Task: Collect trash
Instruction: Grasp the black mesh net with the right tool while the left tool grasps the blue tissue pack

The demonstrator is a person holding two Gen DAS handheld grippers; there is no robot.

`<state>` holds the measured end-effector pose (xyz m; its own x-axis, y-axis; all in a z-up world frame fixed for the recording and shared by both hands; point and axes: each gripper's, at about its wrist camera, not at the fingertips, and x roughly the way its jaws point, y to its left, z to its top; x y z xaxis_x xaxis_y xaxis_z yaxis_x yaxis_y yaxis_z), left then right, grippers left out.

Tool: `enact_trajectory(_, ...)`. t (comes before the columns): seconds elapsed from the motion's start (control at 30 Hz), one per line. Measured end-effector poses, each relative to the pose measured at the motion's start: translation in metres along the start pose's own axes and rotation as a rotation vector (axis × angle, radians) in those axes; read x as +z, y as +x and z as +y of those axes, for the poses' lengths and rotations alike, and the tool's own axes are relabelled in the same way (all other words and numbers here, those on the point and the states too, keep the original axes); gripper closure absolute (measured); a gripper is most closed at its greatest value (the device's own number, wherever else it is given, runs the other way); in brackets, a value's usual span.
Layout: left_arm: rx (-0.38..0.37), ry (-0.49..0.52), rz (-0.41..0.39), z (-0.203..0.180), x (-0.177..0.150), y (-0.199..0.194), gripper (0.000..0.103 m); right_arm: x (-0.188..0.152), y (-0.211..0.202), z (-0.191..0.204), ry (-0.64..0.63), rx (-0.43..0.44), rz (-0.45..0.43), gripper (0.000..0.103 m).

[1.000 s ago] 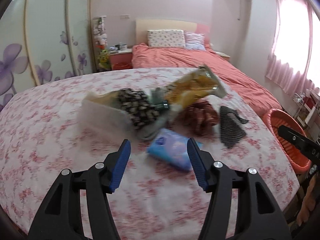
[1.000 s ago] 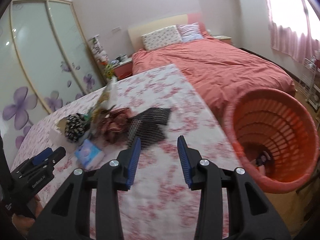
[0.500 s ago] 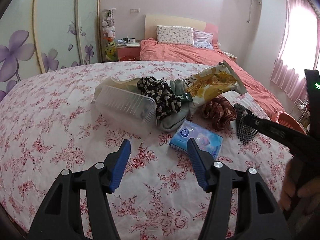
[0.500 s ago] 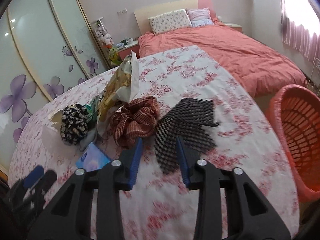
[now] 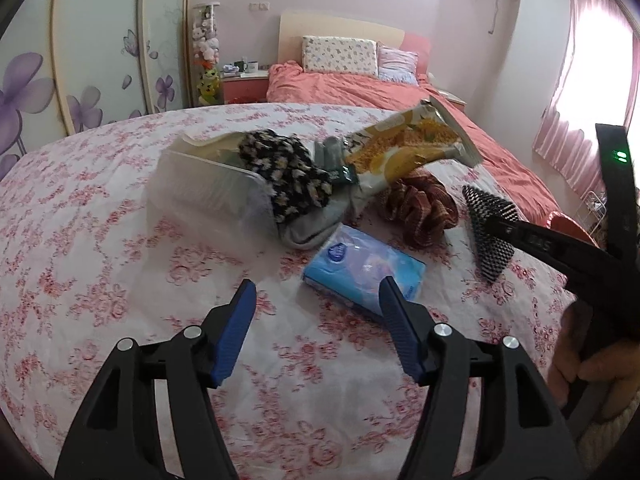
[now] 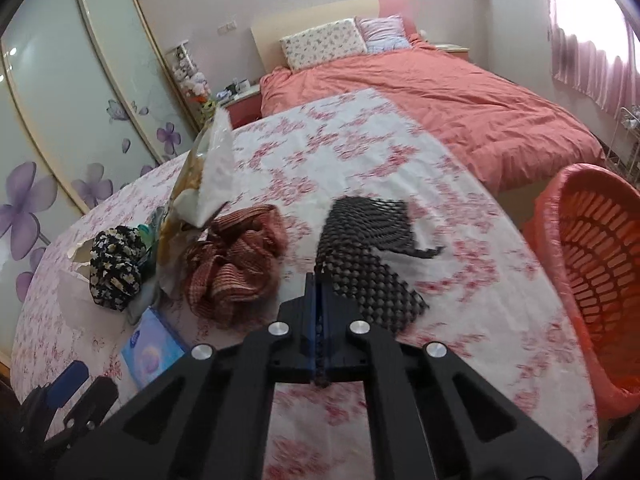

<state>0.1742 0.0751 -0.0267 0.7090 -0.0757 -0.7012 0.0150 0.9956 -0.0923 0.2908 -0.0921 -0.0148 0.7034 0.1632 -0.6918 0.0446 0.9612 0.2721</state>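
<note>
My right gripper (image 6: 318, 280) is shut on the near edge of a black foam net (image 6: 368, 248) lying on the floral table; the net also shows in the left wrist view (image 5: 490, 226). My left gripper (image 5: 316, 300) is open and empty, just above the table, with a blue tissue pack (image 5: 364, 270) right in front of its right finger. A yellow snack bag (image 5: 412, 148), a clear plastic box (image 5: 208, 204), a black floral cloth (image 5: 288, 176), a grey sock (image 5: 316, 224) and a red checked scrunchie (image 5: 424, 208) lie in a heap behind.
An orange plastic basket (image 6: 592, 280) stands on the floor off the table's right edge. The floral cloth table (image 6: 360, 140) reaches back toward a bed with a salmon cover (image 6: 440, 92). Wardrobe doors with purple flowers (image 6: 60, 100) line the left.
My right gripper moved forward onto the black net and shut on its near edge. My left gripper moved a little closer to the blue tissue pack and stayed open.
</note>
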Motion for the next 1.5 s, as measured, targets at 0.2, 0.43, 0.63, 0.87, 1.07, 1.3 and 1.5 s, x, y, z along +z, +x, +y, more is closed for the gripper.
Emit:
enact_trajectory(0.2,0.006,0.011,0.034,-0.021,0.004,0.015,0.038,-0.003,-0.022,-0.022,0.020,-0.004,-0.030,0.100)
enact_trajectory(0.43,0.059,0.022,0.079,-0.040,0.009,0.038,0.030,-0.006,-0.037,-0.041,0.037,-0.001,-0.040,0.100)
enact_trajectory(0.63,-0.025,0.052,0.089,-0.050,0.010,0.042,0.030,-0.010,-0.042,-0.051,0.047,-0.001,-0.046,0.100)
enact_trajectory(0.87,0.018,0.032,0.100,-0.053,0.015,0.044,0.028,-0.013,-0.046,-0.054,0.047,0.000,-0.052,0.100)
enact_trajectory(1.07,0.005,0.028,0.102,-0.051,0.017,0.044,0.032,-0.013,-0.047,-0.054,0.045,0.000,-0.050,0.100)
enact_trajectory(1.3,-0.031,0.015,0.117,-0.027,0.007,0.034,0.031,-0.016,-0.049,-0.057,0.057,0.004,-0.057,0.100)
enact_trajectory(1.5,0.003,-0.021,0.136,-0.037,0.014,0.036,0.023,-0.018,-0.052,-0.056,0.046,0.004,-0.058,0.100)
